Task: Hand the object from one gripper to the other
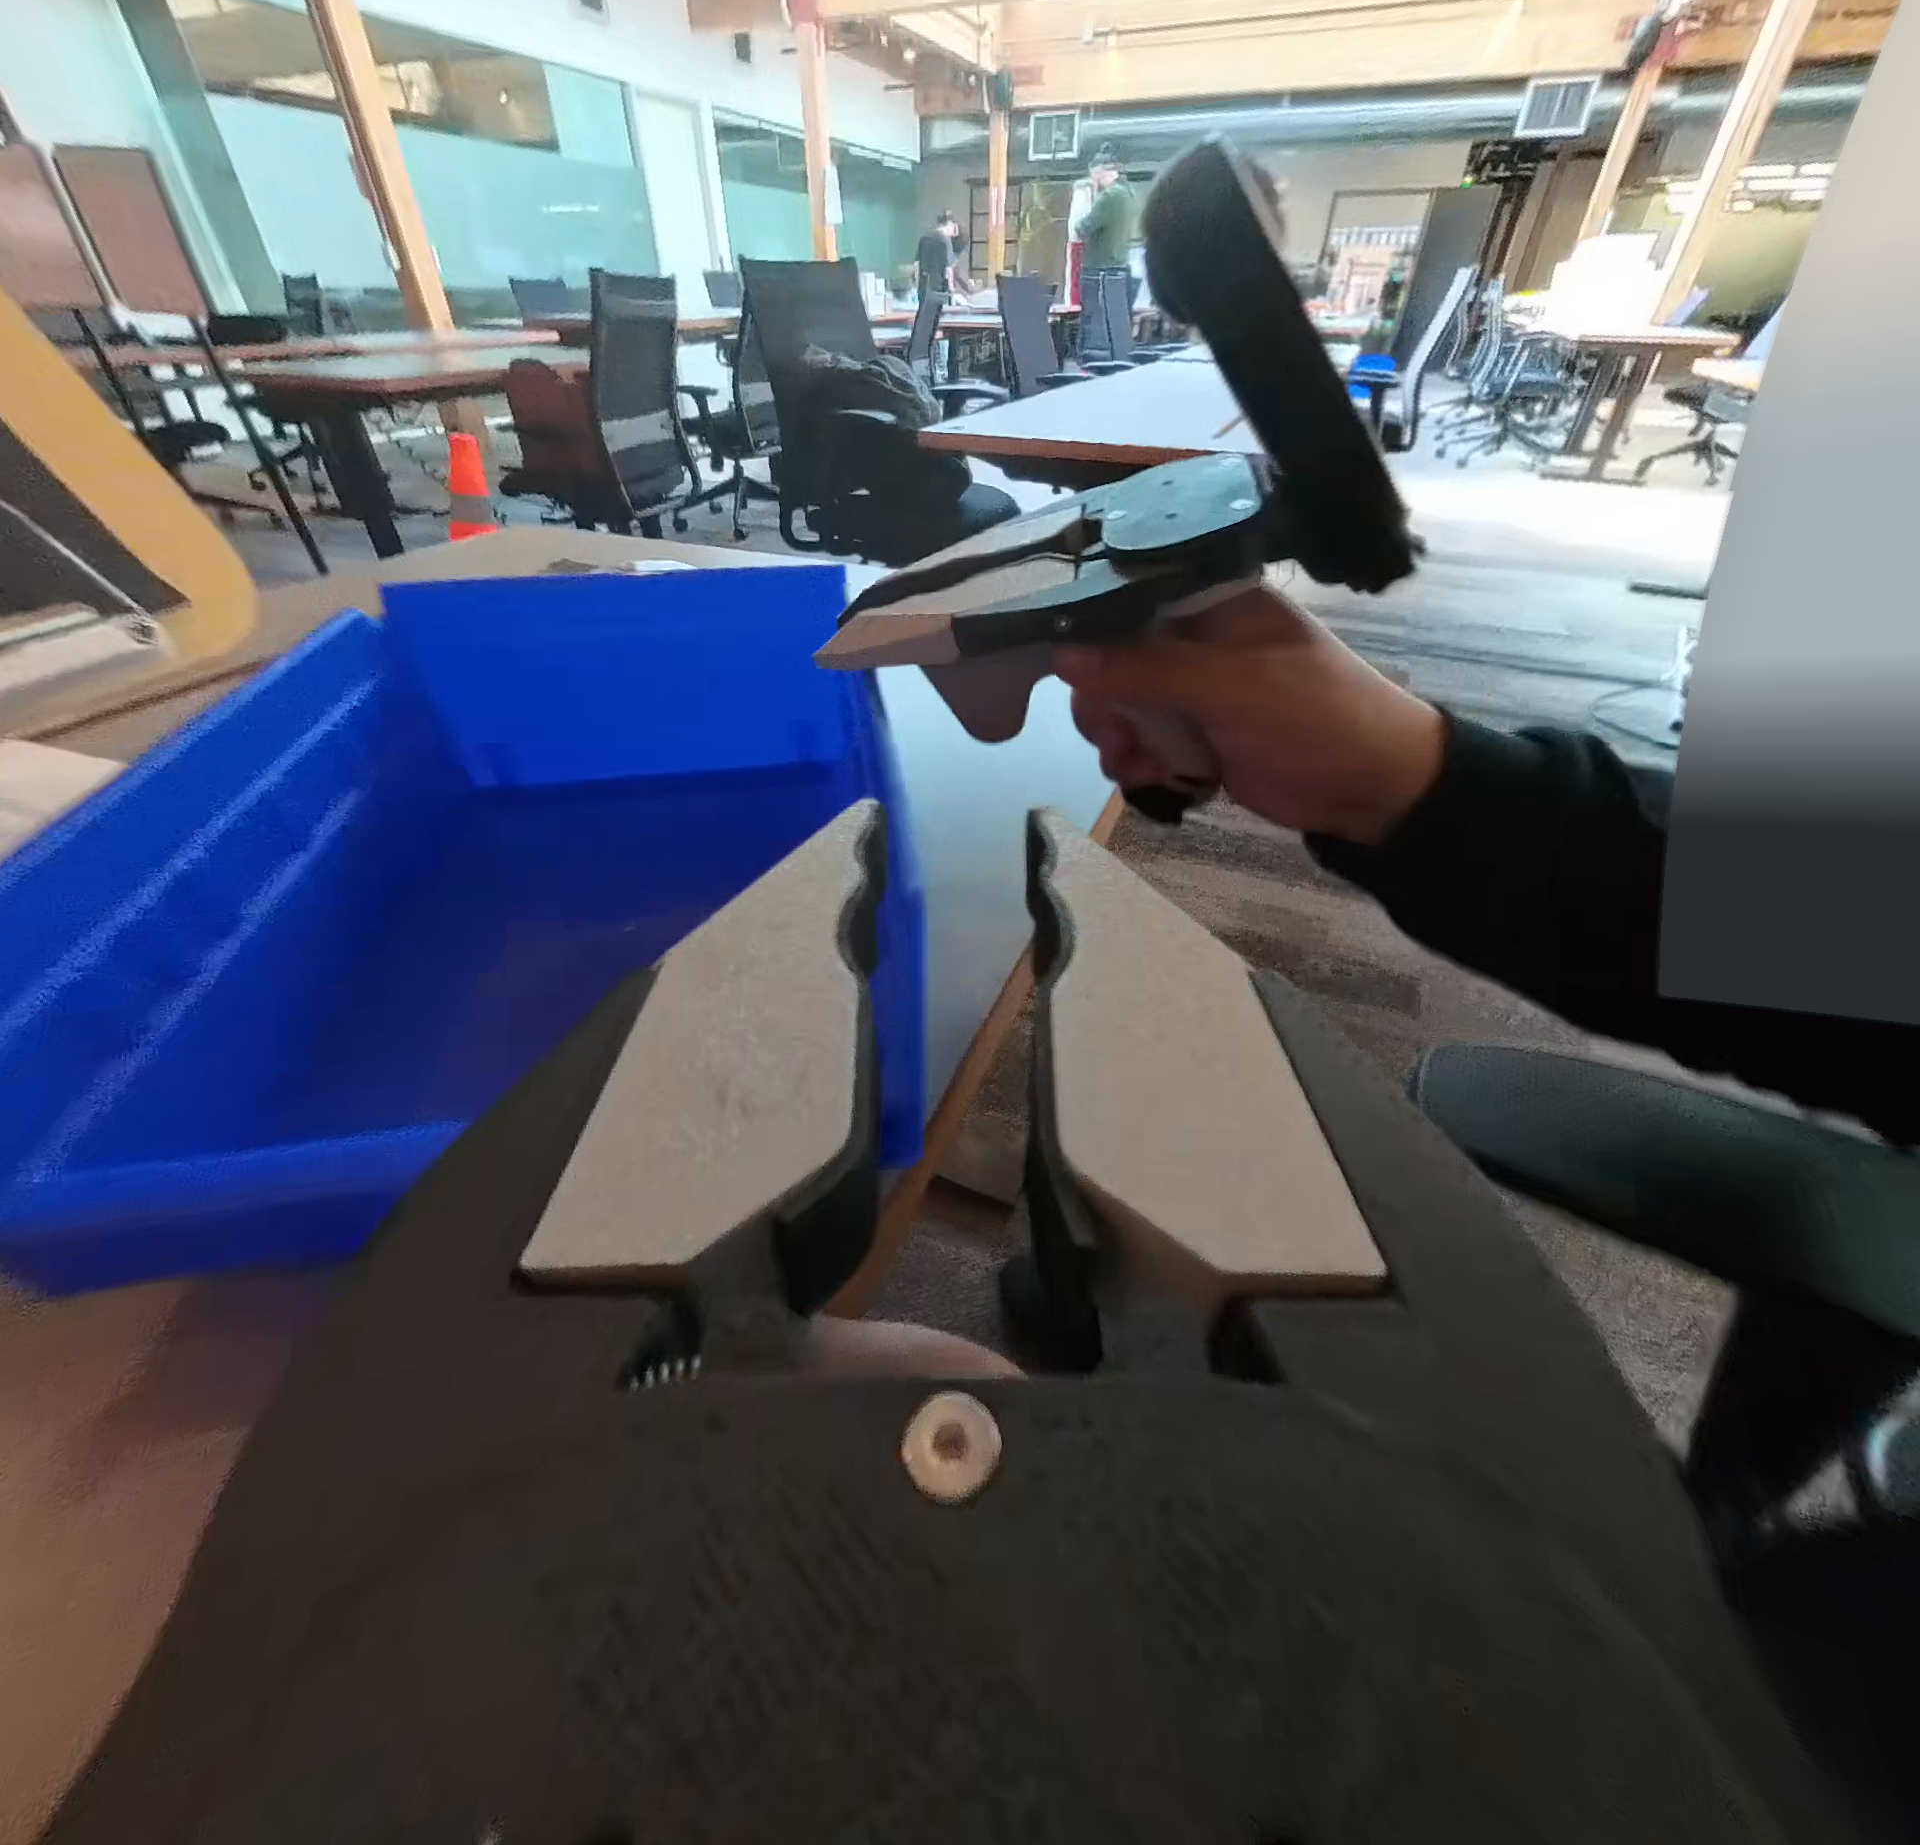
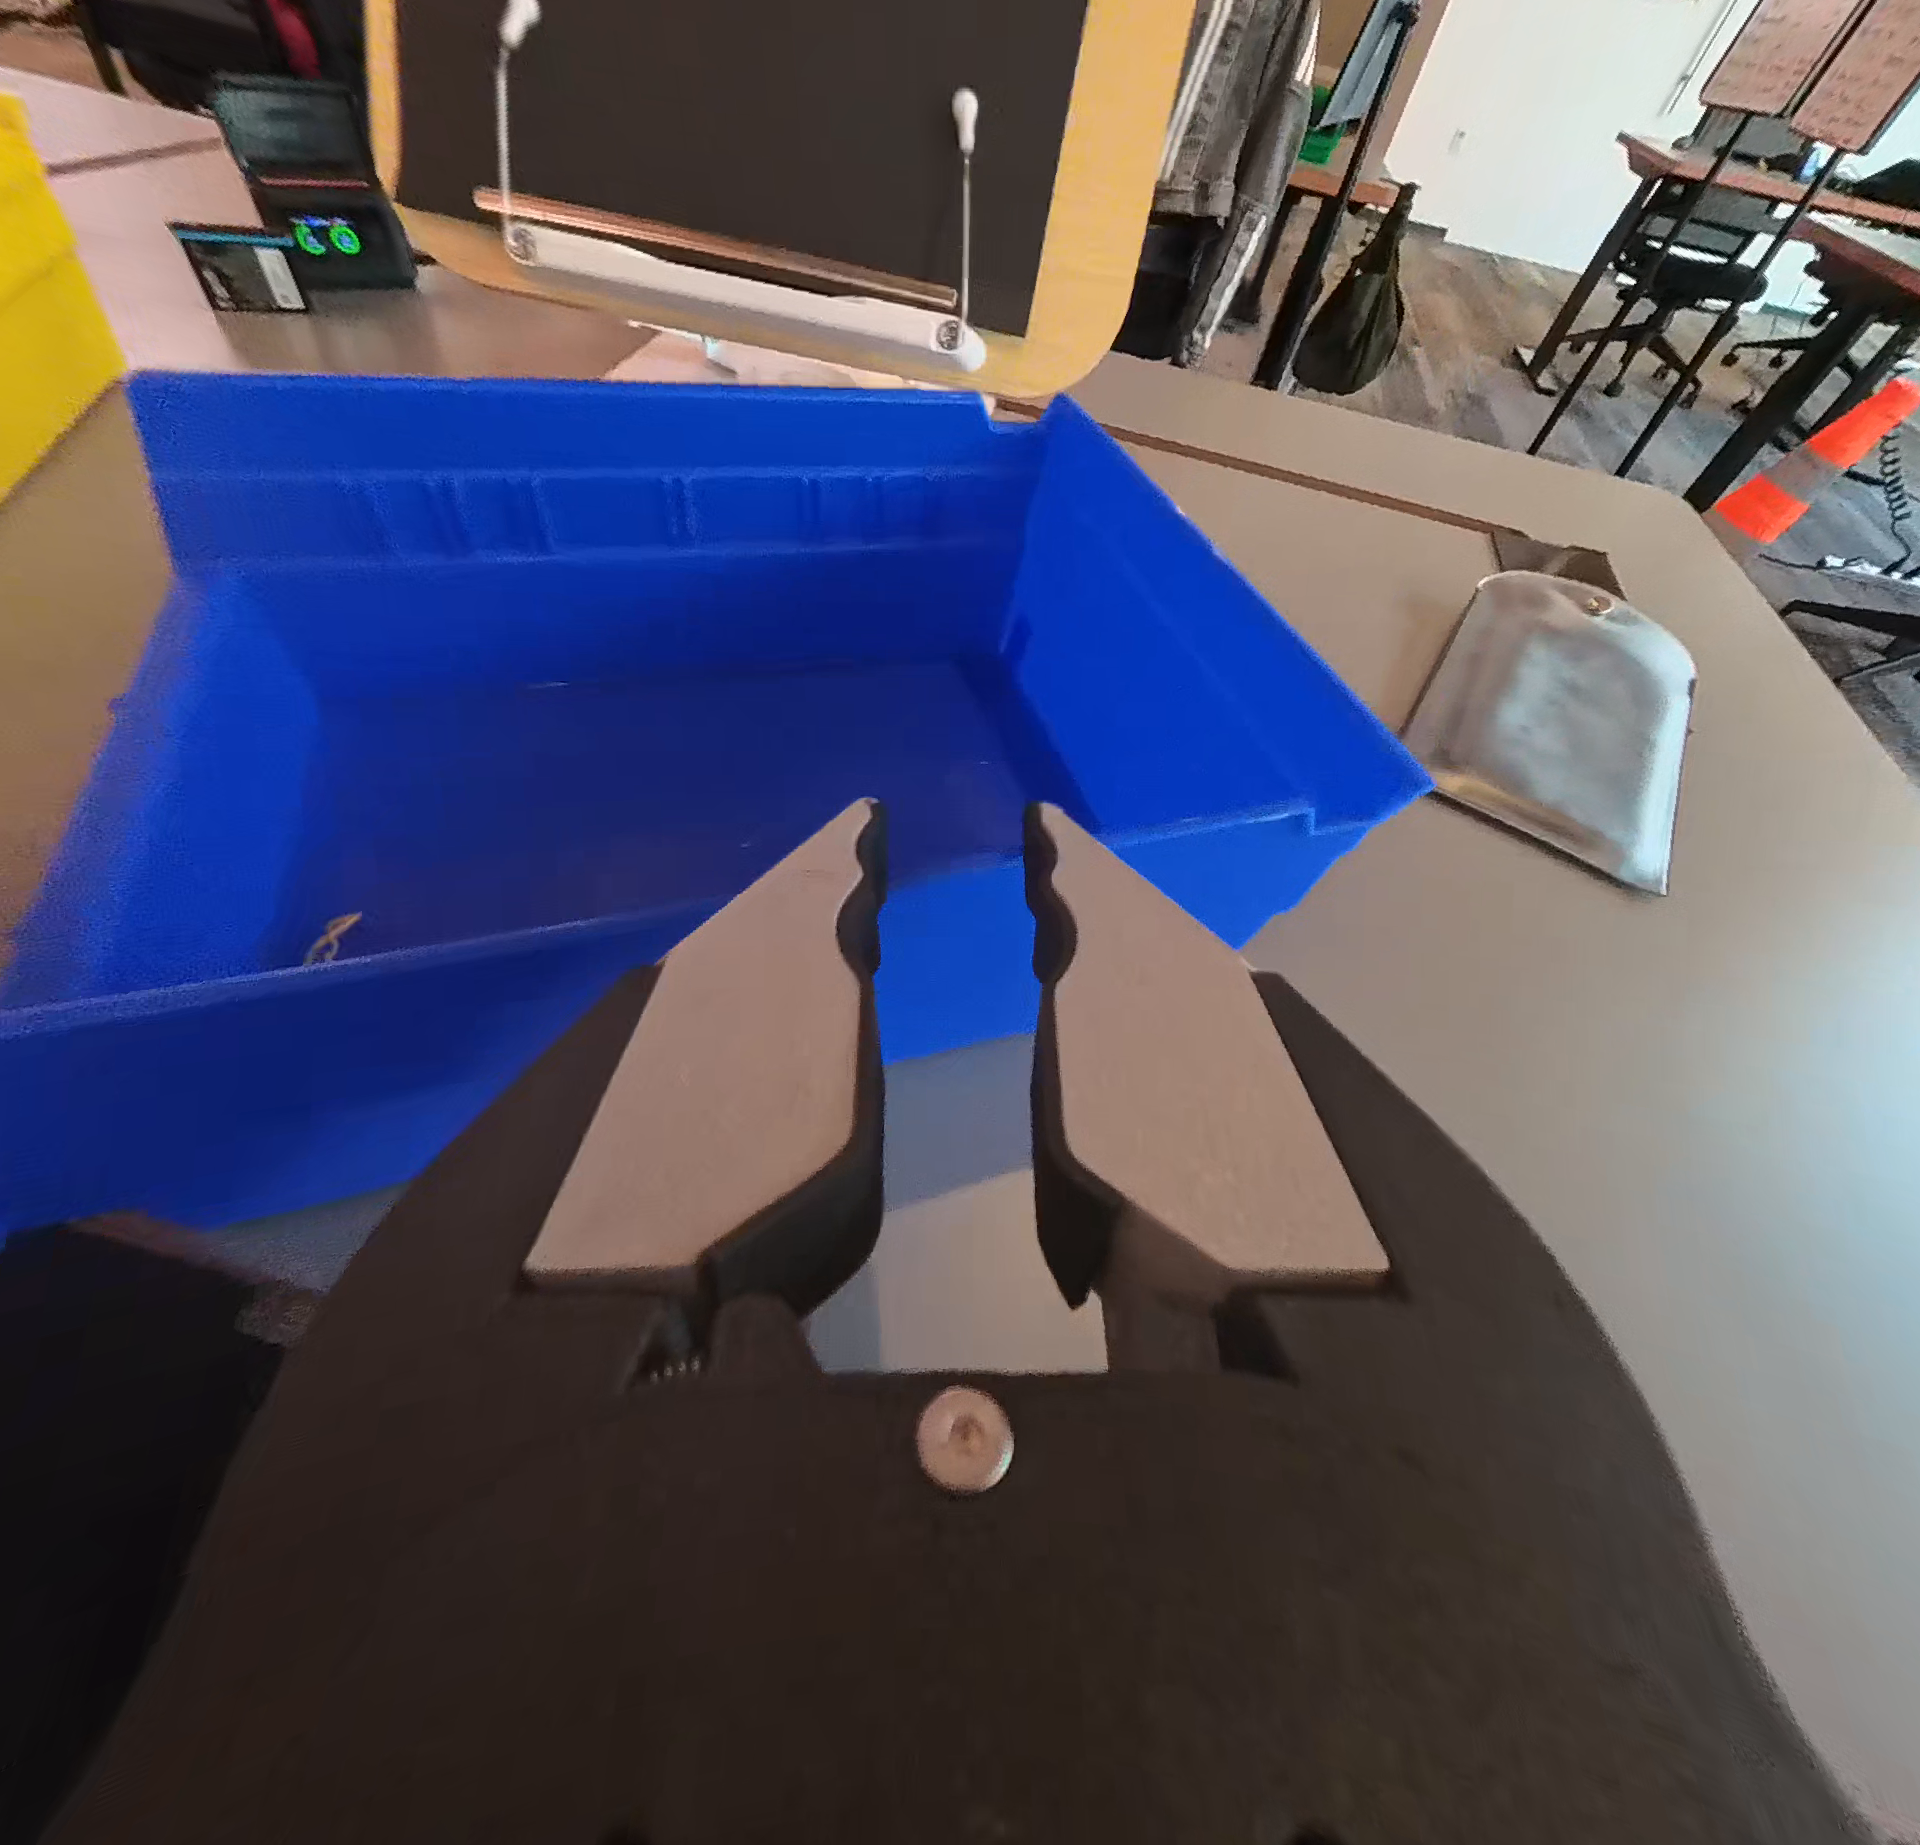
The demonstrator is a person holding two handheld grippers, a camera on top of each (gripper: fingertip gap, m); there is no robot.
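A shiny metal scoop (image 2: 1548,735) lies on the table, ahead and right of the right gripper (image 2: 951,819). A small gold wiry loop (image 2: 332,938) lies ahead-left, in the bin (image 2: 1195,600).

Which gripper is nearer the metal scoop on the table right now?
Right, probably. The right gripper hovers over the blue bin's near corner, the metal scoop just beyond. The left gripper is by the bin's other side.

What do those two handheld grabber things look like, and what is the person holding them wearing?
Each is a rough black plastic body with one pale screw in the middle and two flat tan fingers with wavy black inner edges: the left gripper and the right gripper. A black block sits atop the right one. The person wears a black sleeve.
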